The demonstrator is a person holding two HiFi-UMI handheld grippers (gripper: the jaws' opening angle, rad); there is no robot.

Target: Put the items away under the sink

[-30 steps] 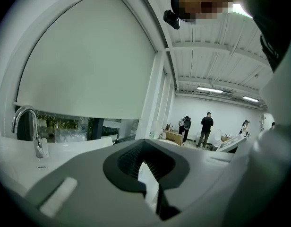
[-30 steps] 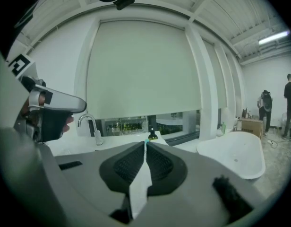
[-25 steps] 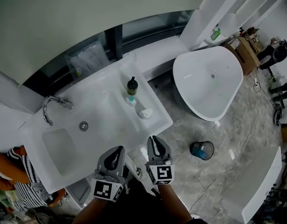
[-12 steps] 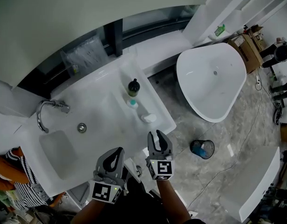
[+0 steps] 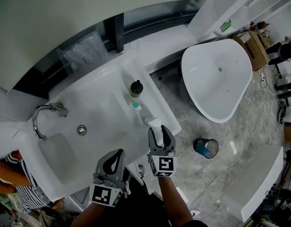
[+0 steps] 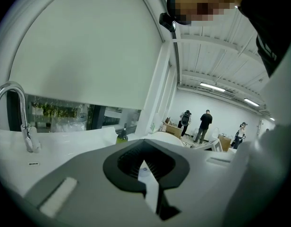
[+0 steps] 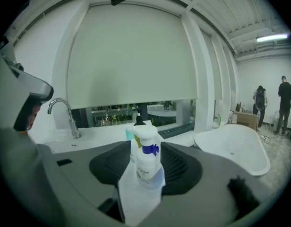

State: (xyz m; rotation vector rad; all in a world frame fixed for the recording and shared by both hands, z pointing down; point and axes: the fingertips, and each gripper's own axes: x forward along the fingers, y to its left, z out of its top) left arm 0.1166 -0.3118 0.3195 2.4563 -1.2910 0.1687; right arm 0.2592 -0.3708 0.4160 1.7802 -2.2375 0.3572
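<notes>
A white counter (image 5: 103,112) with a sink fills the head view, and a tub (image 5: 216,79) stands beyond it. Three bottles line the counter's right ledge: a dark bottle (image 5: 136,87), a teal bottle (image 5: 135,107) and, nearest us, a pump bottle (image 5: 154,123). Our right gripper (image 5: 159,132) reaches toward the pump bottle. Our left gripper (image 5: 118,152) hangs by the counter's front edge.

In the left gripper view, its jaws sit together, empty.

In the right gripper view, the jaws have just been opening wide. The pump bottle stands in the gap at their tips, untouched. We judge this to be the first pickup. Next we should advance slightly and close on the bottle's body.
</notes>
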